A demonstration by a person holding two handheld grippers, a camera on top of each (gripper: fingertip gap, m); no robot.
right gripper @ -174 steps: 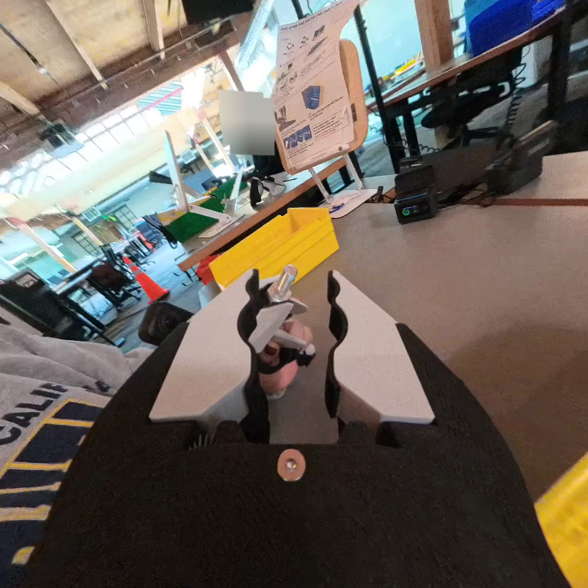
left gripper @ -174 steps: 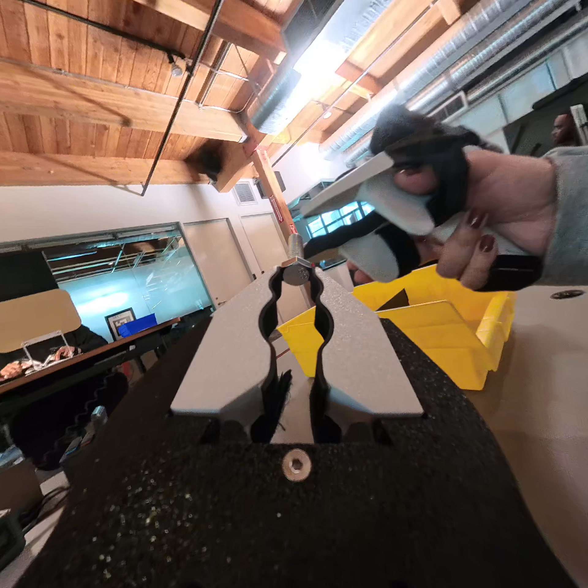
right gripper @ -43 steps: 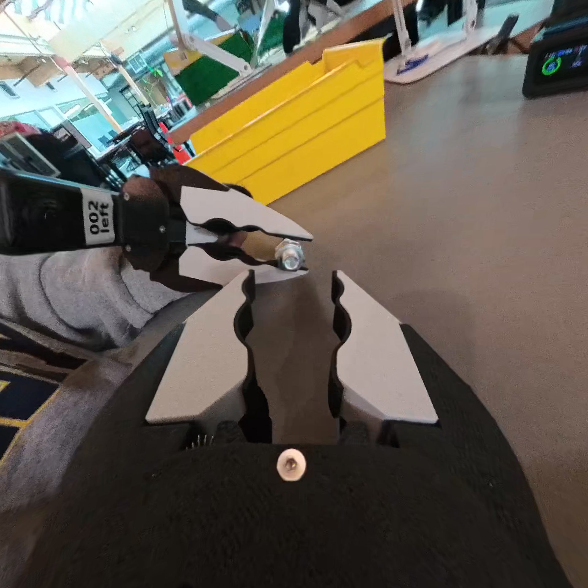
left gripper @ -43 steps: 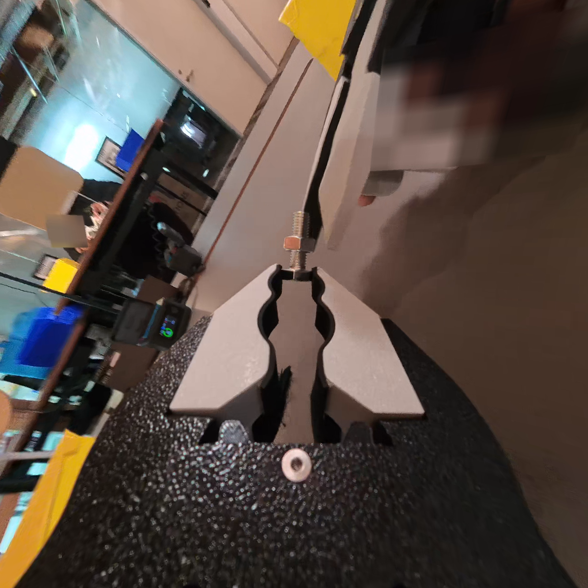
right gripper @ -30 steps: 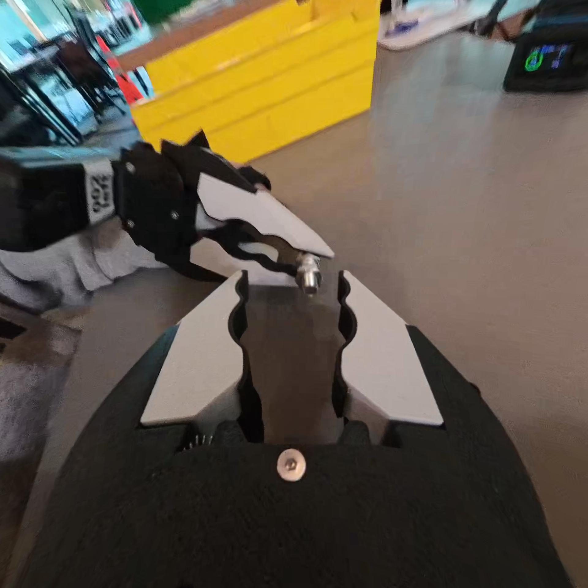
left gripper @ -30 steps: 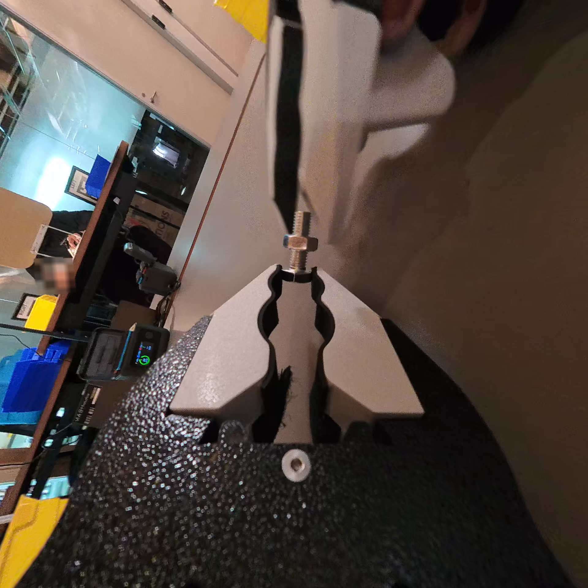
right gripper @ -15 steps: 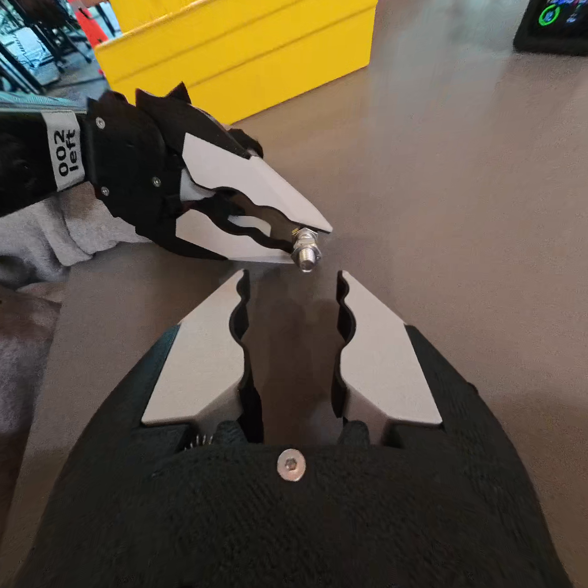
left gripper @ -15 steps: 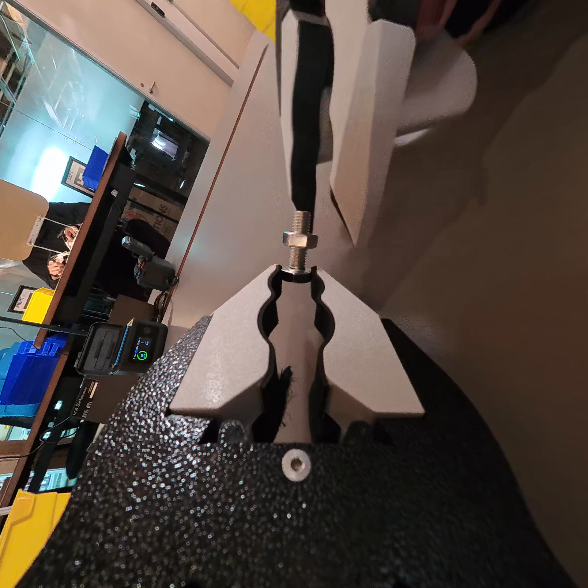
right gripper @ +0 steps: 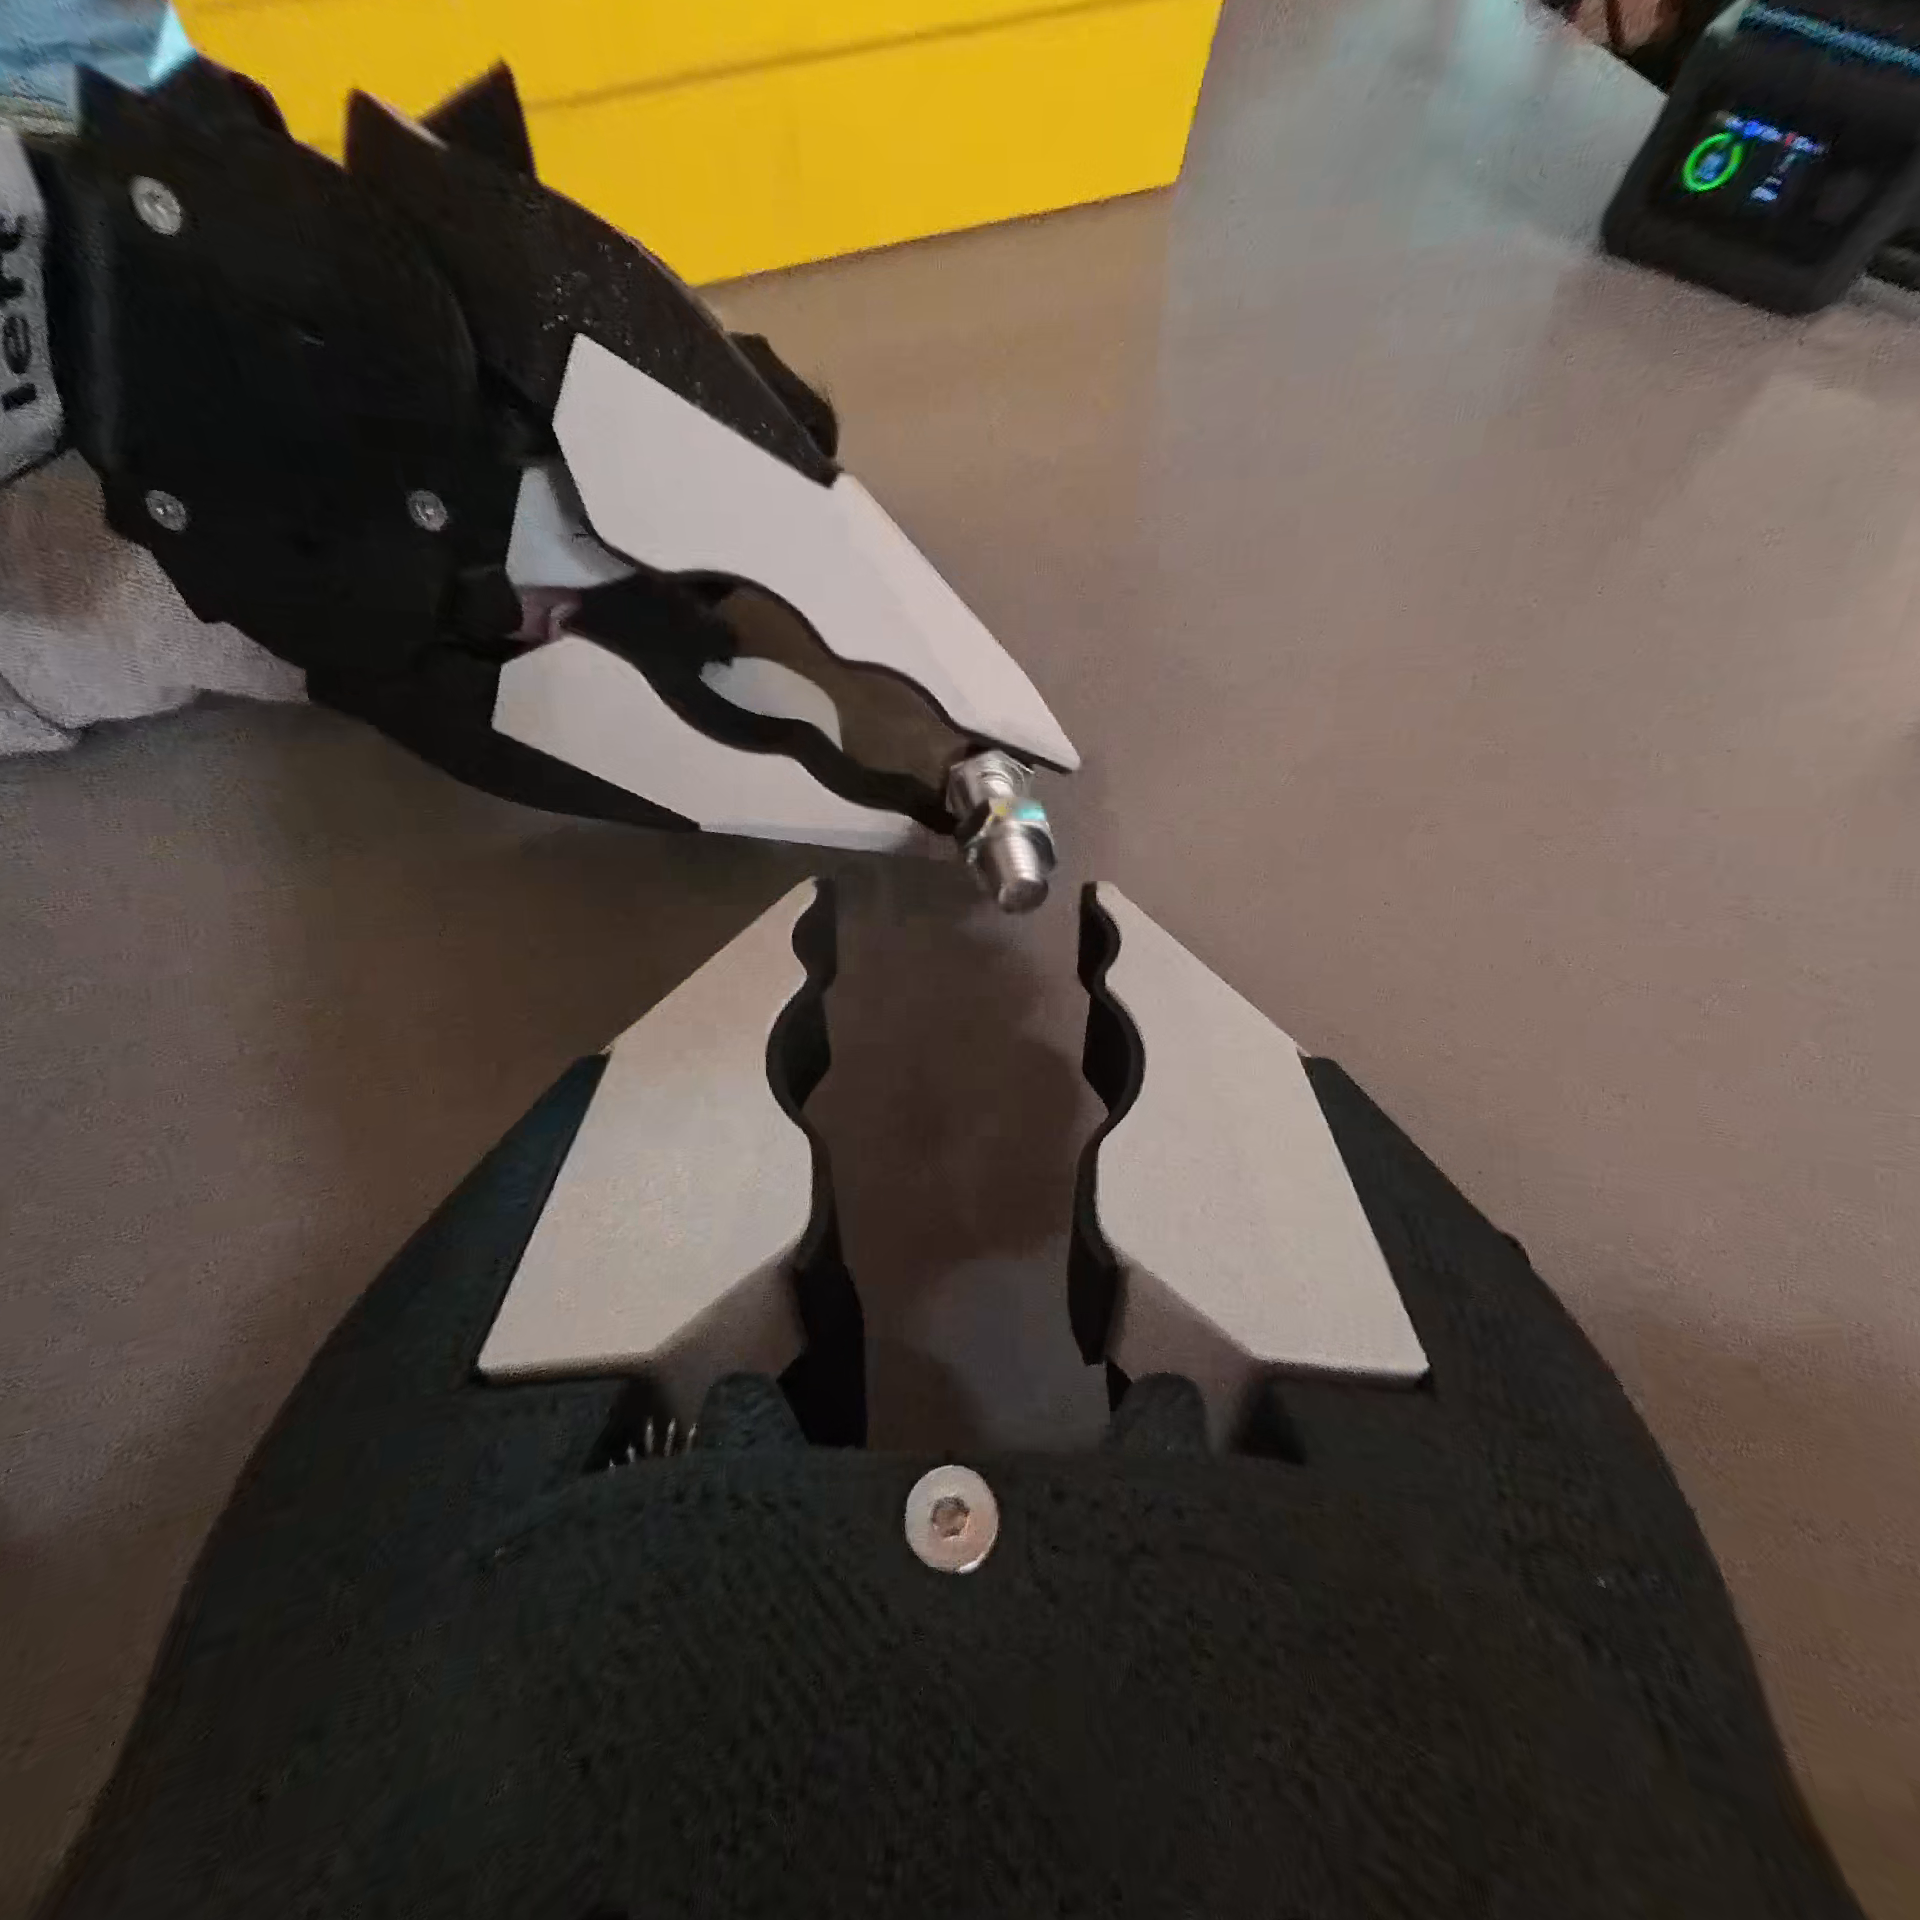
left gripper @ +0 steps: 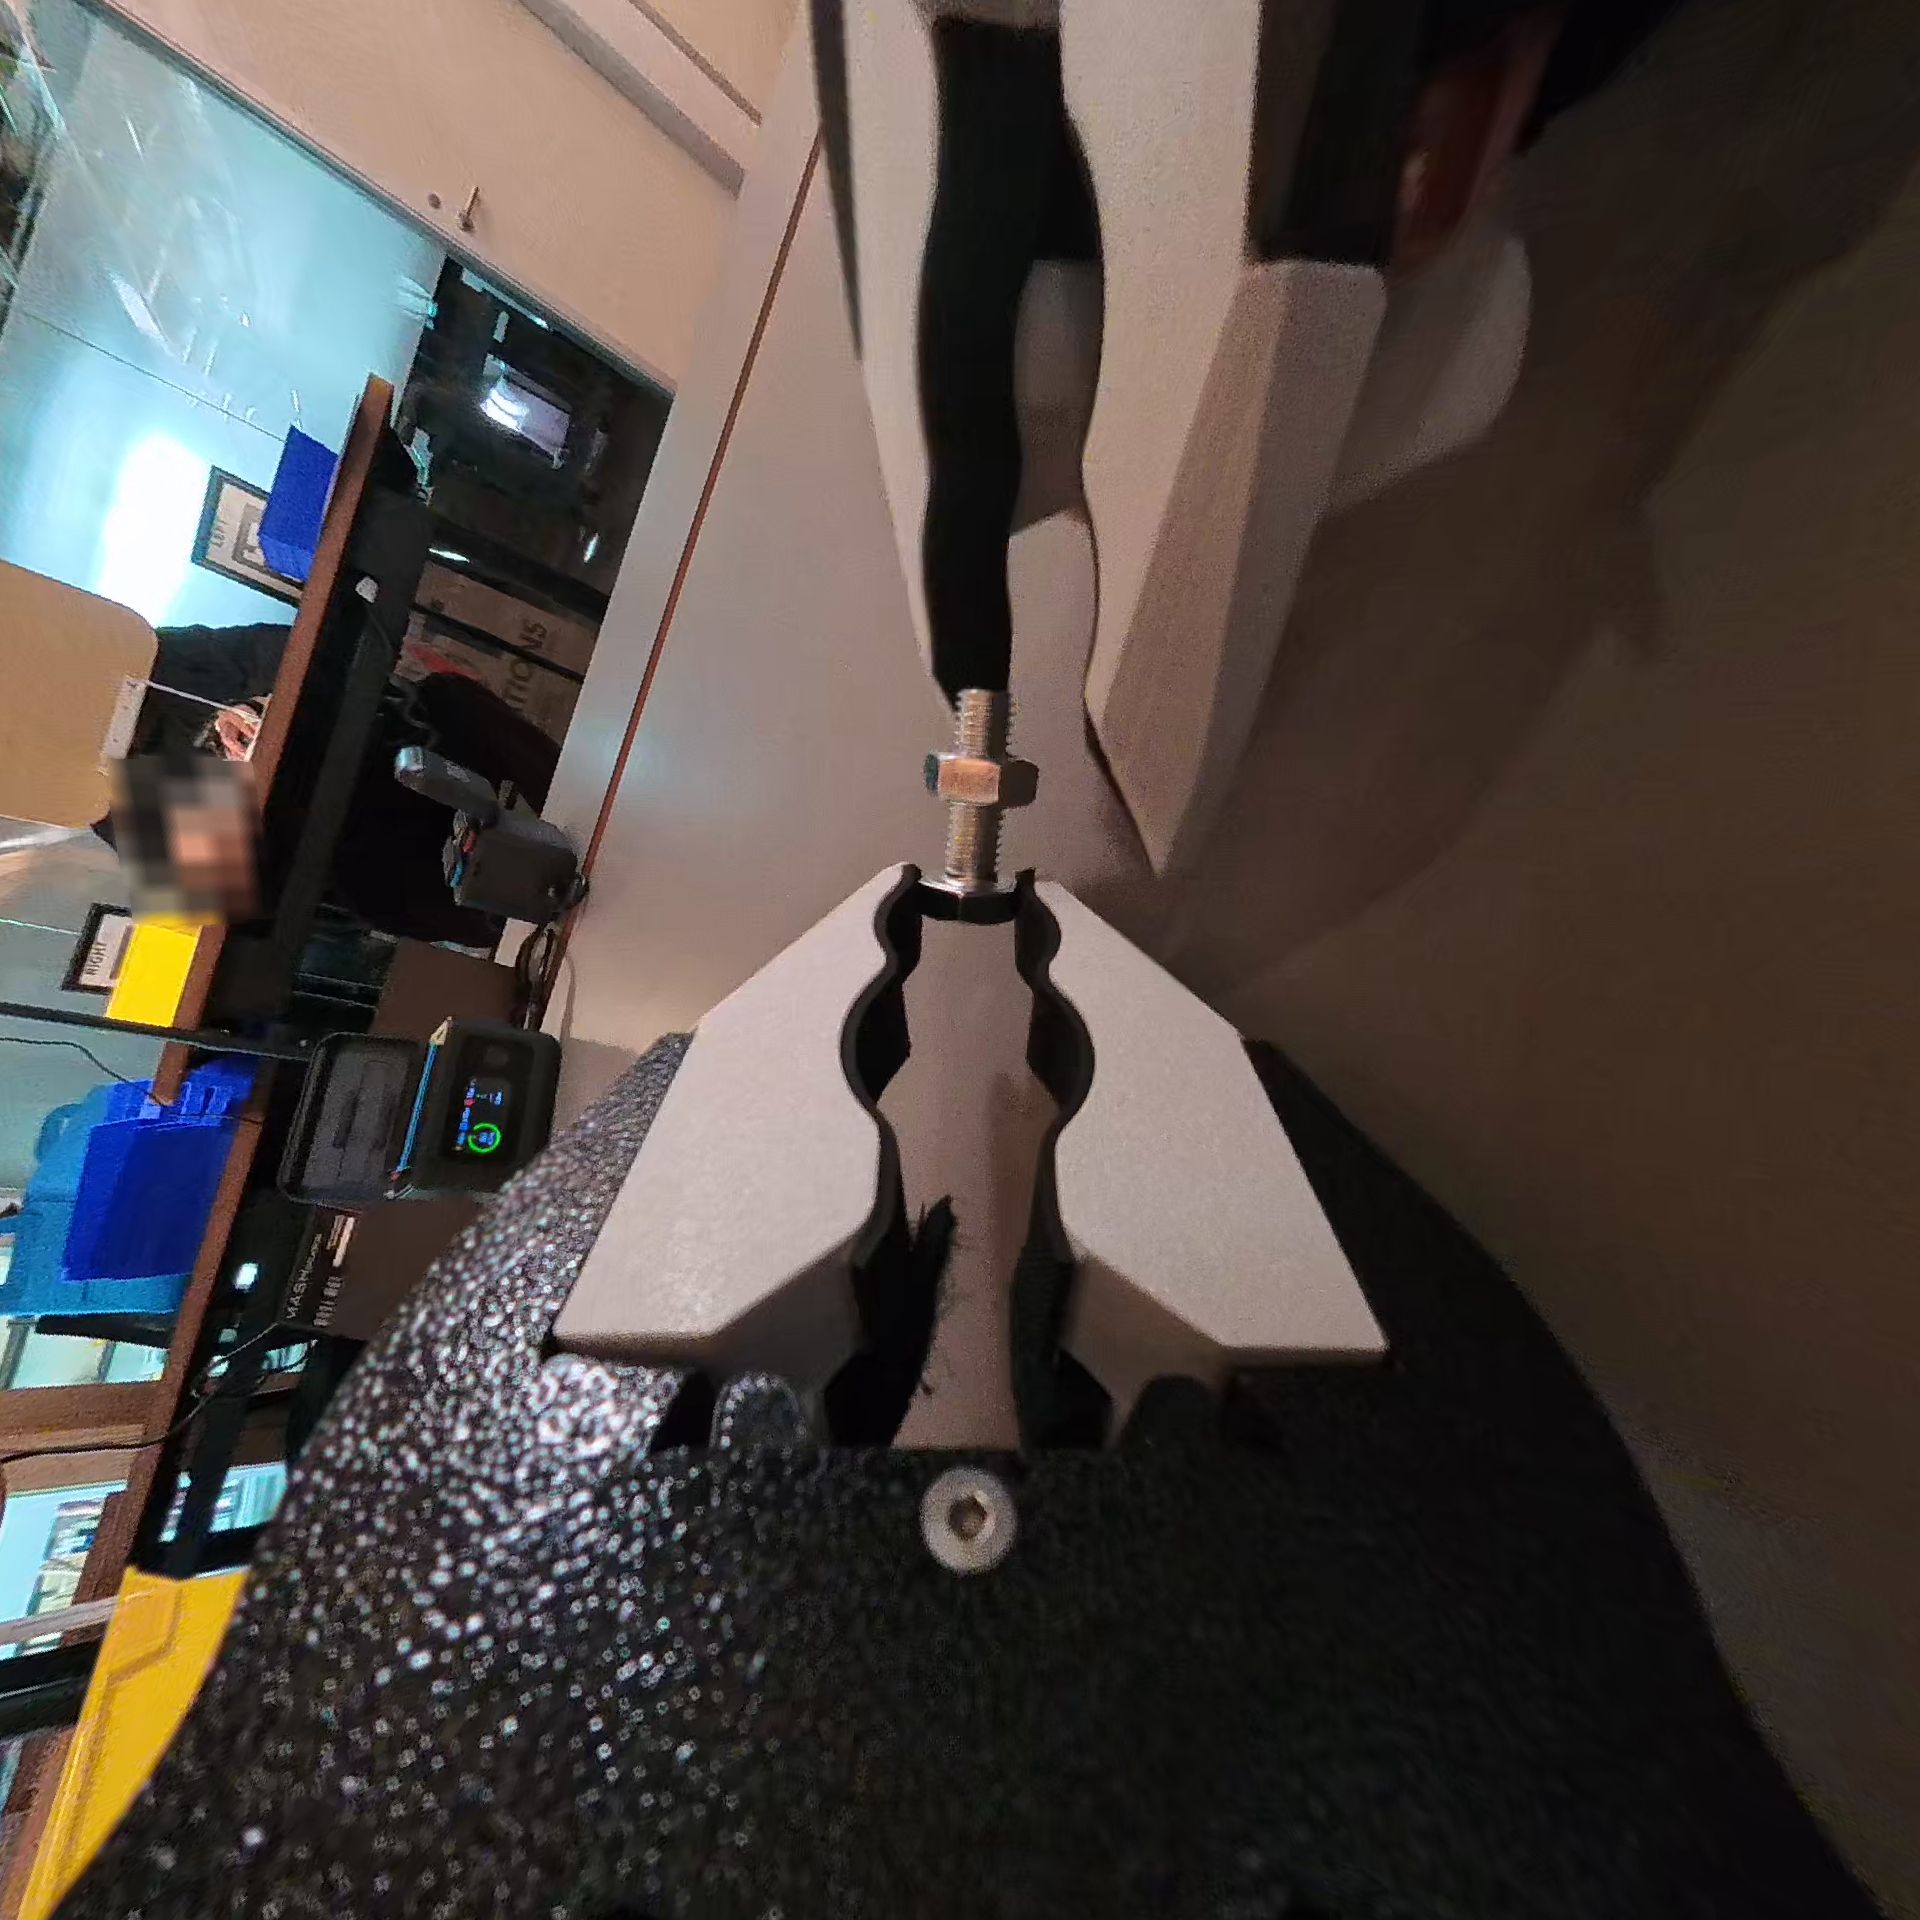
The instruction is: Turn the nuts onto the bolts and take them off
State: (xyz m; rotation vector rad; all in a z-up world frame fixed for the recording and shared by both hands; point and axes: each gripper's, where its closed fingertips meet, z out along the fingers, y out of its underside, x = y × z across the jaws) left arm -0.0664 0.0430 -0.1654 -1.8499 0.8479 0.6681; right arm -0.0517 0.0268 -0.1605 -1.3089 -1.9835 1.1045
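The bolt (left gripper: 971, 800) sits head-first in the very tips of the left gripper (left gripper: 966, 899), its threaded shank sticking straight out past them. A hex nut (left gripper: 979, 777) rides partway along the shank, with bare thread showing on both sides of it. In the right wrist view the same bolt (right gripper: 1003, 831) points down and to the right, held just above the counter (right gripper: 1455, 727), and the nut (right gripper: 987, 805) lies close to the tips that hold it.

The left gripper (right gripper: 951, 800) is clamped on the bolt head, its two grey fingers (right gripper: 790, 582) pressed nearly together. It comes in low from the left, lying almost flat over the counter, with a grey sleeve (right gripper: 94, 644) behind its black body.

The right gripper (right gripper: 951, 899) stands spread apart and holds nothing. Its tips sit to either side of the bolt's free end, just short of it and not touching. From the left wrist view, the right gripper (left gripper: 1023, 686) reaches down from above, end-on to the bolt, its fingers (left gripper: 1174, 582) blurred.

A yellow bin (right gripper: 790, 125) stands on the counter behind the left gripper. A small black device (right gripper: 1766, 197) with a lit screen rests at the far right.
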